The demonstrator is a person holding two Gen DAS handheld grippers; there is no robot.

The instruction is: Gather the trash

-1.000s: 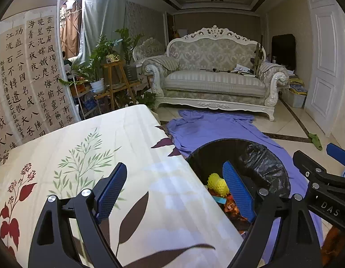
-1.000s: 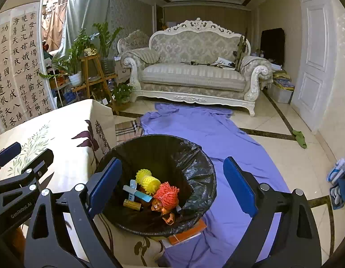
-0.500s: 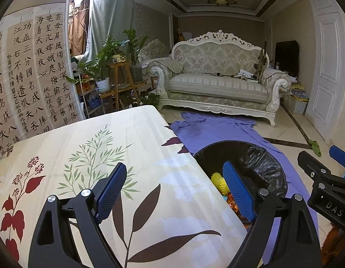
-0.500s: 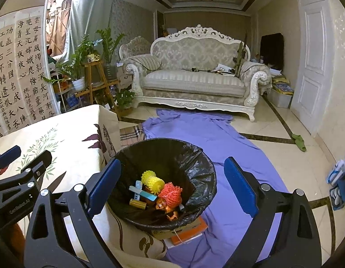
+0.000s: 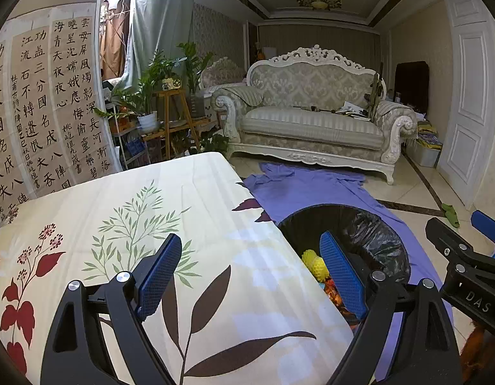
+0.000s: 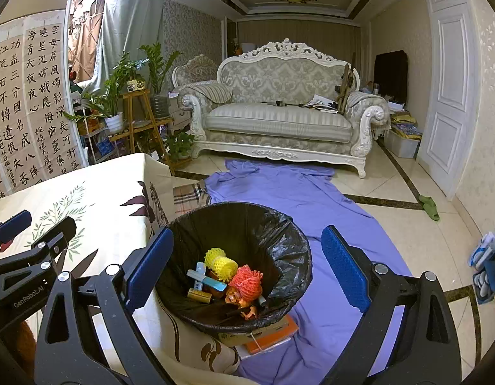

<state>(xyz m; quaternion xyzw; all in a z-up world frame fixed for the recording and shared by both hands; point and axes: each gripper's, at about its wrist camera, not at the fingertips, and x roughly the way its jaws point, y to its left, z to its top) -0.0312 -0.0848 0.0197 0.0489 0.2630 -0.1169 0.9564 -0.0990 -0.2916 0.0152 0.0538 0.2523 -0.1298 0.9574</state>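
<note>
A bin lined with a black bag (image 6: pixel 279 240) stands on the floor beside the table. Inside it lie a yellow foam net (image 6: pixel 220 260), an orange foam net (image 6: pixel 246 284), a light-blue strip (image 6: pixel 207 280) and a small gold piece (image 6: pixel 199 295). My right gripper (image 6: pixel 246 264) hangs open above the bin, nothing between its blue pads. My left gripper (image 5: pixel 250 272) stands open over the table's right edge, empty. The bin (image 5: pixel 379 240) and the yellow net (image 5: pixel 313 261) show behind its right finger. The other gripper (image 5: pixel 462 256) juts in at right.
The table carries a cream cloth with leaf prints (image 5: pixel 119 224). A purple sheet (image 6: pixel 295 192) lies on the tiled floor, with an orange box (image 6: pixel 266 337) under the bin. A white sofa (image 6: pixel 279 122), plant stands (image 6: pixel 135 122), a calligraphy screen (image 5: pixel 39 112) and a white door (image 6: pixel 449 96) lie beyond.
Both views have shifted slightly, showing more of the tablecloth and the bin lower in frame. Both grippers stay open and empty; the trash in the bin has not moved.
</note>
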